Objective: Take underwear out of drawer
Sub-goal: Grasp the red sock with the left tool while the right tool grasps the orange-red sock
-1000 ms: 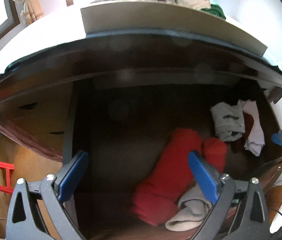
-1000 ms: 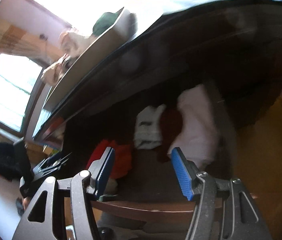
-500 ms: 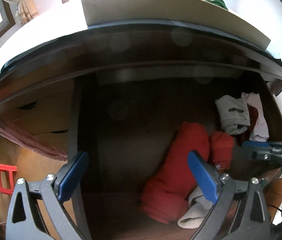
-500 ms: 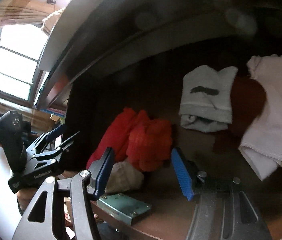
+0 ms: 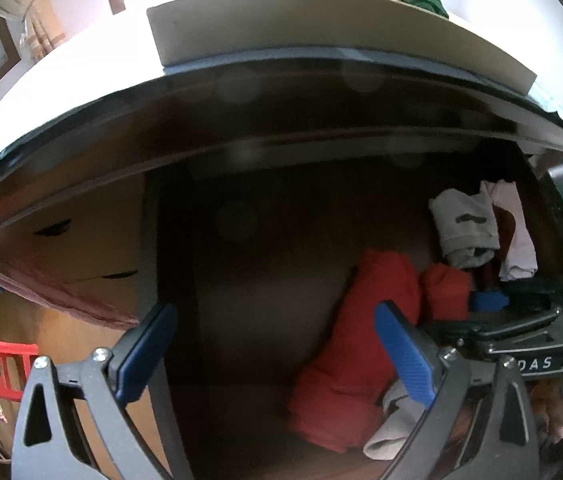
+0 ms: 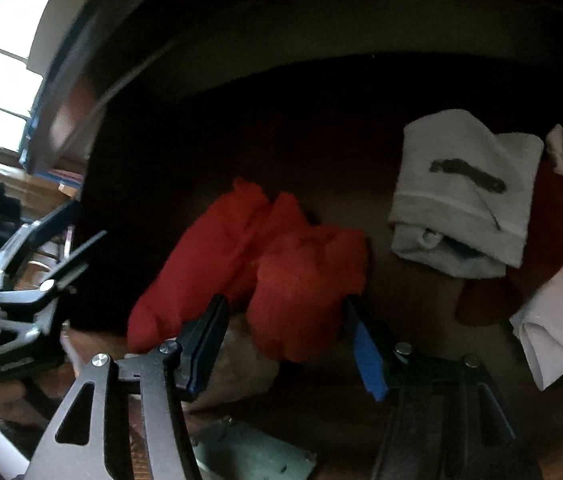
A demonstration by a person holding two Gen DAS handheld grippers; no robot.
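Observation:
The dark wooden drawer [image 5: 265, 264] stands pulled out. In it lie a long red garment [image 6: 201, 256], a shorter red bundle [image 6: 305, 276], folded grey underwear [image 6: 461, 208], a dark red piece [image 6: 553, 224], a white cloth [image 6: 561, 288] and a beige cloth [image 6: 241, 360]. My right gripper [image 6: 285, 340] is open and low in the drawer. The near end of the red bundle sits between its blue pads, which do not press it. From the left wrist view, the right gripper [image 5: 489, 302] reaches in beside the red bundle [image 5: 445, 292]. My left gripper [image 5: 277, 344] hangs open and empty over the drawer's middle.
A pale board [image 5: 321, 24] with piled clothes lies on the dresser top above the drawer. A metal lock plate [image 6: 249, 452] sits on the drawer's front edge. A hand [image 5: 553, 412] holds the right gripper. A red stool [image 5: 5, 360] stands on the floor at left.
My right gripper has come down and forward into the drawer until the red bundle lies between its fingers. It entered the left wrist view from the right. The left gripper stayed put.

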